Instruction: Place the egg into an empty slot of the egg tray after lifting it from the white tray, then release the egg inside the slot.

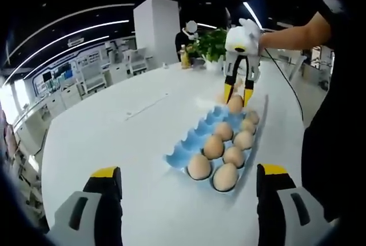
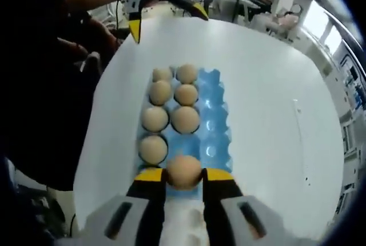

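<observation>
i am pinching the egg [image 2: 184, 171] between the yellow tips of my right claw [image 2: 183, 178], and it is hanging just over the near end of the blue egg tray [image 2: 213, 121], not yet seated. in the right gripper view, seven eggs are already sitting in the tray's left and middle rows; the right row is showing bare blue cups, and the cup under my egg looks free too, though the egg is hiding most of it. so i am judging this to be the placing step: lift done, release still to come. next i am needing to lower the egg straight into an empty cup, clear of the neighbouring egg [image 2: 153, 149], then ease the tips apart gently. my left claw [image 1: 189, 186] is waiting spread wide, holding nothing, over the white bench [image 1: 114, 137] at the tray's other end.
</observation>
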Available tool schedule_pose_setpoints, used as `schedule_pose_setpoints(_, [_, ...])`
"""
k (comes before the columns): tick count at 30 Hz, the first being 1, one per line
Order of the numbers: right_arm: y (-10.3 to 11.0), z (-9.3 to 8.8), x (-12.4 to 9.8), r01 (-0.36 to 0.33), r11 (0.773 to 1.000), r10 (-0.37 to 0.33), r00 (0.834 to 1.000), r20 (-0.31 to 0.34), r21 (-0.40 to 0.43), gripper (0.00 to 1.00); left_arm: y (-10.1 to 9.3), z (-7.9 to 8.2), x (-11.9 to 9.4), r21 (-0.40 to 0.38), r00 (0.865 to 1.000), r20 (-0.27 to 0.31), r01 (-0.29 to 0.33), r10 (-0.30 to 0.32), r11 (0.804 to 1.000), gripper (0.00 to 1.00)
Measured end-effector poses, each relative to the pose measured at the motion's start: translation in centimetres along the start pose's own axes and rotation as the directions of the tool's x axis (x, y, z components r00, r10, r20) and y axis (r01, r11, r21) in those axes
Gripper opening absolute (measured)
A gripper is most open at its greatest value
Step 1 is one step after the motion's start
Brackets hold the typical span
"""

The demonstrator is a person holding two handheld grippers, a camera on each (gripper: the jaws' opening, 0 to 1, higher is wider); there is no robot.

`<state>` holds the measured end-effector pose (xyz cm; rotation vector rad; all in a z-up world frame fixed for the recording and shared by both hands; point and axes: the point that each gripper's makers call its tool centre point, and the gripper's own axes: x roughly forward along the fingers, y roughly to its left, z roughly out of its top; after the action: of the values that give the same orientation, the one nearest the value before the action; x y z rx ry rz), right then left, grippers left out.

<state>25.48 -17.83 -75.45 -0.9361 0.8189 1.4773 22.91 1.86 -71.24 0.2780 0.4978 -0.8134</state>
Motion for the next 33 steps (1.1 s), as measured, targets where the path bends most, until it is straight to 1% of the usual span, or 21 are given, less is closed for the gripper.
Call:
schedule_pose_setpoints(4, [0.0, 1.1, 1.1, -0.014, 1.000, 0.014, 1.000, 0.005, -0.019, 0.24, 0.1, -0.2, -0.1, -0.006, 1.000, -0.012, -0.001, 0.001, 1.000, 0.99])
schedule_pose_setpoints(8, [0.1, 1.7, 2.1, -0.028, 0.999, 0.029, 1.000, 0.008, -0.032, 0.24, 0.1, -0.1, -0.2, -0.010, 1.000, -0.007, -0.001, 0.000, 1.000, 0.98])
schedule_pose_setpoints(11, [0.1, 1.5, 2.8, -0.043, 0.998, 0.043, 0.999, -0.012, -0.038, 0.24, 0.2, -0.3, -0.4, -0.015, 1.000, -0.011, -0.001, 0.001, 1.000, 0.97])
schedule_pose_setpoints(15, [0.1, 1.2, 3.2, -0.059, 0.998, 0.059, 0.998, -0.021, -0.027, 0.24, 0.4, -0.2, -0.7, -0.019, 1.000, -0.005, -0.013, 0.012, 1.000, 0.97])
schedule_pose_setpoints(21, [0.0, 1.1, 3.5, -0.068, 0.998, 0.067, 0.998, -0.019, -0.011, 0.24, 0.1, -0.2, -0.7, -0.019, 1.000, -0.007, -0.001, 0.001, 1.000, 0.95])
schedule_pose_setpoints(26, [0.1, 1.0, 3.8, -0.072, 0.997, 0.072, 0.997, -0.022, -0.006, 0.24, 0.1, -0.2, -0.7, -0.021, 1.000, -0.006, -0.004, 0.004, 1.000, 0.96])
schedule_pose_setpoints(31, [0.0, 0.8, 4.1, -0.077, 0.997, 0.077, 0.997, -0.025, -0.002, 0.24, -0.2, -0.3, -0.7, -0.017, 1.000, -0.014, 0.009, -0.009, 1.000, 0.92])
schedule_pose_setpoints(33, [0.0, 0.8, 4.1, -0.079, 0.997, 0.078, 0.997, -0.022, -0.001, 0.24, -0.2, -0.2, -0.7, -0.017, 1.000, -0.011, 0.004, -0.004, 1.000, 0.93])
